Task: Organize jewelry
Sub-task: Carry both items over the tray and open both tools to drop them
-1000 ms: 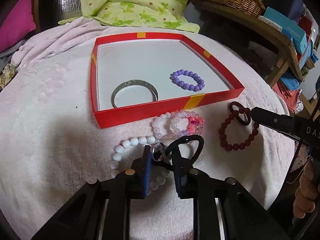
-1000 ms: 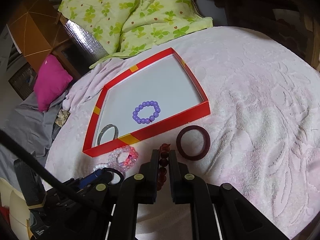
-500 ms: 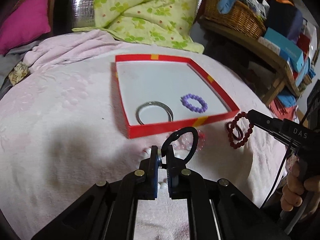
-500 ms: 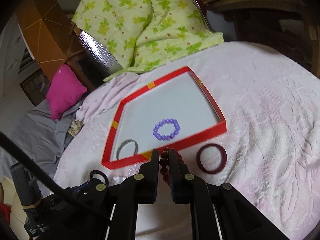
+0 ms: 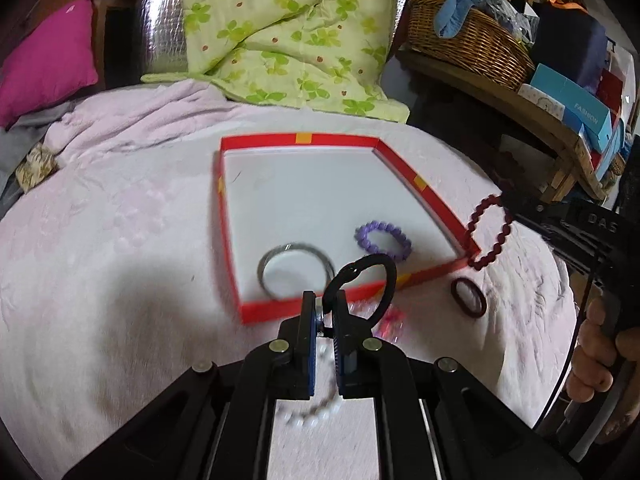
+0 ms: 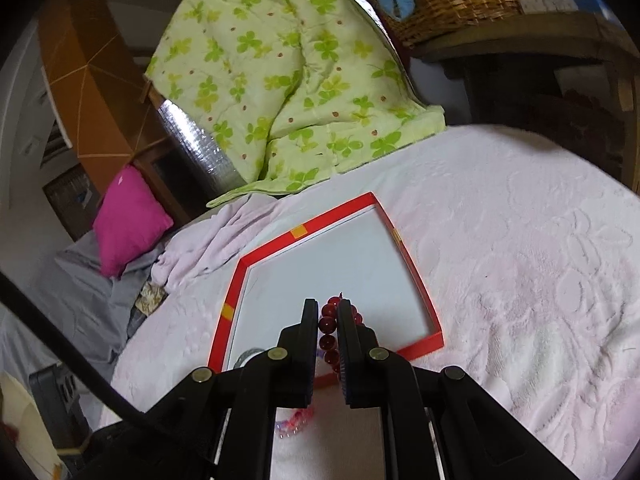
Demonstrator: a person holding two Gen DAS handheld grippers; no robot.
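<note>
**Two bracelets held above the red tray**

The left gripper (image 5: 325,312) has its jaws clamped on a black ring bracelet (image 5: 368,280), pinching it at its lower left so the loop stands up and leans to the right, in front of the tray's near wall. The right gripper (image 6: 329,320) has its jaws pressed together on a dark red bead bracelet (image 6: 328,326); from the left wrist view the same string of beads (image 5: 490,232) hangs as an open loop from the gripper's tip, just outside the tray's right corner and clear of the cloth.

The red tray (image 5: 424,188) lies flat on a pale pink bedspread (image 5: 100,260). Two pieces already rest on its white floor — a silver bangle (image 5: 294,270) near the front wall and a purple bead bracelet (image 5: 384,240) to its right, the two apart from each other.

Outside the tray, on the bedspread, a dark maroon bangle (image 5: 468,296) lies flat near the right front corner. A white bead bracelet (image 5: 316,412) lies blurred under the left gripper, and a pink bead bracelet (image 5: 390,320) shows partly behind the black loop, just in front of the tray wall.

A hand (image 5: 600,352) grips the right gripper's handle at the right edge of the left wrist view. Behind the bedspread are a green floral quilt (image 5: 288,36), a magenta pillow (image 5: 44,60) and a wicker basket (image 5: 468,40) on a wooden shelf.
</note>
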